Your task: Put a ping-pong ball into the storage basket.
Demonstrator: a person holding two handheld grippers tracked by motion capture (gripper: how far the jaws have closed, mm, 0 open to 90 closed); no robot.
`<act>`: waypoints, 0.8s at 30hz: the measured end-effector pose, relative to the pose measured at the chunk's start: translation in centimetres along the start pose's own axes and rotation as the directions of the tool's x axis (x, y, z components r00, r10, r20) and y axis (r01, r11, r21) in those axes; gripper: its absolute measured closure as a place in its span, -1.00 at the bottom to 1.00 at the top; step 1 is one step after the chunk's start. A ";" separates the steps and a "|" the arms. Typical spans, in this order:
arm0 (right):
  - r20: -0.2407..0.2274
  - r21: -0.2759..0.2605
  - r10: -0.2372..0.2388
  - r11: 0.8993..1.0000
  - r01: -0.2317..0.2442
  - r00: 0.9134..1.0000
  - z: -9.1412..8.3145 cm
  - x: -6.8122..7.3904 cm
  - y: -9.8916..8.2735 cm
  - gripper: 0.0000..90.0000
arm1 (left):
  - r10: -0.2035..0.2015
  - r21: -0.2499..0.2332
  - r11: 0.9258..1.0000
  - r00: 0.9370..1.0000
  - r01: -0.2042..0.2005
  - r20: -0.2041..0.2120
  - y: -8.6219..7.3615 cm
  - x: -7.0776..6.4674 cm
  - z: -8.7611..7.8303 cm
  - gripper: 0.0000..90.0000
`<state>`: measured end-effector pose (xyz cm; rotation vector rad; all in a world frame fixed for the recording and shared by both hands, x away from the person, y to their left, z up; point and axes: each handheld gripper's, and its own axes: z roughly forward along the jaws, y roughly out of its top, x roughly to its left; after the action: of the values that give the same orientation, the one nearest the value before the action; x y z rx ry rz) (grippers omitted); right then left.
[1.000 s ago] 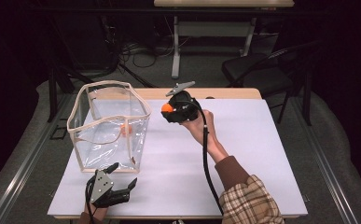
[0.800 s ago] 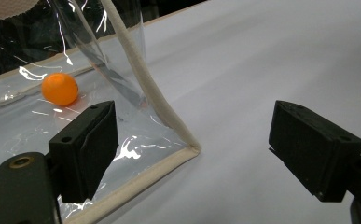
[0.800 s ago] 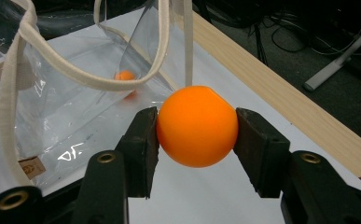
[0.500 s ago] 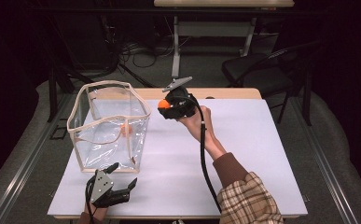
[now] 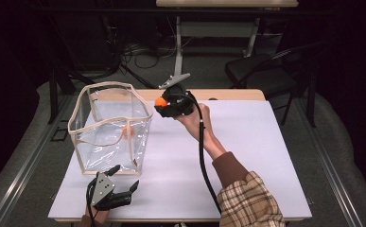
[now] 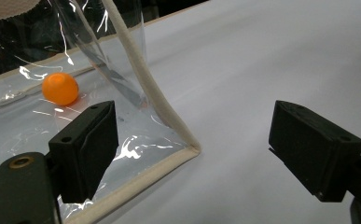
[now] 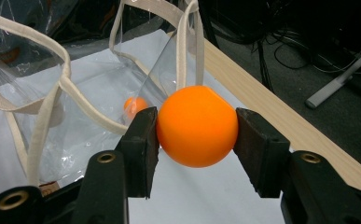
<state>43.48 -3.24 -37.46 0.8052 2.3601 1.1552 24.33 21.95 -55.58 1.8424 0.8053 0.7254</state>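
Taking the clear bag [image 5: 110,127] at the left of the white table [image 5: 247,156] as the landmark: one orange ball [image 5: 127,131] already lies inside it on the bottom, so that part of the work looks done. Just in front of the bag's near corner, the left gripper [image 5: 124,182] rests low by the table edge with its jaws spread wide and nothing between them; in the left gripper view the bag's seamed corner [image 6: 187,147] sits just ahead of them. To the right of the bag and above its rim height, the right gripper [image 5: 161,102] is clamped on a second orange ball [image 7: 197,126]. What is left, I judge, is carrying this ball over the bag's open top and letting go
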 end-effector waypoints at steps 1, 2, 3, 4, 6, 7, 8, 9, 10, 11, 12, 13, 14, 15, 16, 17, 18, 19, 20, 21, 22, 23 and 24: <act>-0.002 0.001 -0.001 1.000 0.001 1.000 0.0 0.0 0.1 0.13 | 0.000 0.001 1.000 1.000 0.000 0.000 0.0 0.0 0.0 -0.65; -0.003 0.001 -0.001 1.000 0.001 1.000 0.0 0.1 0.1 0.13 | -0.002 0.000 1.000 1.000 0.002 -0.001 0.0 0.0 0.0 -0.65; -0.005 -0.002 -0.002 1.000 0.002 1.000 0.1 0.1 0.2 0.13 | 0.000 -0.001 1.000 1.000 0.000 0.000 0.0 0.0 0.0 -0.65; -0.004 0.000 -0.003 1.000 0.003 1.000 0.1 0.1 0.2 0.13 | 0.000 -0.001 1.000 1.000 0.000 -0.001 0.0 0.0 0.0 -0.65; -0.005 -0.005 -0.009 1.000 0.009 1.000 0.2 0.3 0.4 0.13 | 0.001 0.000 1.000 1.000 -0.001 -0.001 0.0 0.0 0.0 -0.65; -0.004 -0.007 -0.009 1.000 0.009 1.000 0.2 0.4 0.4 0.13 | 0.000 -0.001 1.000 1.000 0.000 0.000 0.0 0.0 0.0 -0.65; -0.006 -0.007 -0.009 1.000 0.009 1.000 0.2 0.4 0.5 0.13 | 0.000 0.000 1.000 1.000 0.000 0.000 0.0 0.0 0.0 -0.65; -0.006 -0.008 -0.011 1.000 0.011 1.000 0.3 0.5 0.6 0.13 | 0.000 -0.001 1.000 1.000 0.000 0.000 0.0 0.0 0.0 -0.65; -0.006 -0.010 -0.015 1.000 0.015 1.000 0.3 0.5 0.7 0.13 | 0.000 -0.001 1.000 1.000 0.000 0.000 0.0 0.0 0.0 -0.65; -0.006 -0.014 -0.017 1.000 0.017 1.000 0.3 0.6 0.7 0.13 | 0.000 -0.001 1.000 1.000 0.000 0.001 0.0 0.0 0.0 -0.65; -0.007 -0.011 -0.016 1.000 0.016 1.000 0.3 0.6 0.8 0.13 | 0.000 -0.002 1.000 1.000 0.000 0.001 0.0 0.0 0.0 -0.65; -0.007 -0.012 -0.015 1.000 0.015 1.000 0.4 0.7 0.9 0.13 | -0.001 -0.002 1.000 1.000 0.001 0.000 0.0 0.0 0.0 -0.65; -0.006 -0.013 -0.019 1.000 0.019 1.000 0.4 0.7 0.9 0.13 | 0.000 -0.002 1.000 1.000 0.000 0.001 0.0 0.0 0.0 -0.65; -0.006 -0.012 -0.019 1.000 0.019 1.000 0.5 0.7 1.0 0.13 | 0.000 -0.001 1.000 1.000 0.000 0.001 0.0 0.0 0.0 -0.65; -0.006 -0.015 -0.020 1.000 0.020 1.000 0.5 0.7 1.1 0.13 | -0.002 -0.003 1.000 1.000 0.002 0.002 0.0 0.0 0.0 -0.65; -0.006 -0.015 -0.021 1.000 0.021 1.000 0.6 0.7 1.1 0.13 | -0.001 -0.002 1.000 1.000 0.001 0.002 0.0 0.0 -0.1 -0.65; -0.004 -0.014 -0.026 1.000 0.026 1.000 0.6 0.8 1.1 0.13 | -0.001 -0.002 1.000 1.000 0.001 0.001 0.0 0.0 -0.1 -0.65; -0.005 -0.012 -0.023 1.000 0.023 1.000 0.7 0.8 1.2 0.13 | -0.002 -0.002 1.000 1.000 0.002 0.001 0.0 0.0 -0.1 -0.65; -0.006 -0.012 -0.024 1.000 0.024 1.000 0.7 0.8 1.2 0.13 | -0.002 -0.002 1.000 1.000 0.002 0.000 0.0 0.0 -0.1 -0.65; -0.005 -0.010 -0.026 1.000 0.026 1.000 0.8 0.9 1.3 0.13 | -0.002 -0.002 1.000 1.000 0.002 0.000 0.0 0.0 -0.1 -0.65; -0.004 -0.012 -0.029 1.000 0.029 1.000 0.8 0.9 1.3 0.13 | -0.002 -0.003 1.000 1.000 0.002 0.000 0.0 0.0 -0.1 -0.65; -0.009 -0.011 -0.028 1.000 0.028 1.000 0.9 1.0 1.4 0.13 | -0.002 -0.002 1.000 1.000 0.002 0.001 0.0 0.0 -0.1 -0.65; -0.008 -0.014 -0.032 0.999 0.032 0.999 0.9 1.0 1.4 0.13 | -0.001 -0.002 1.000 1.000 0.001 0.001 0.0 0.0 0.0 -0.65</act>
<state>43.70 -1.36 -36.92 0.7567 2.3606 1.1632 24.29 21.98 -55.56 1.8402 0.8051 0.7242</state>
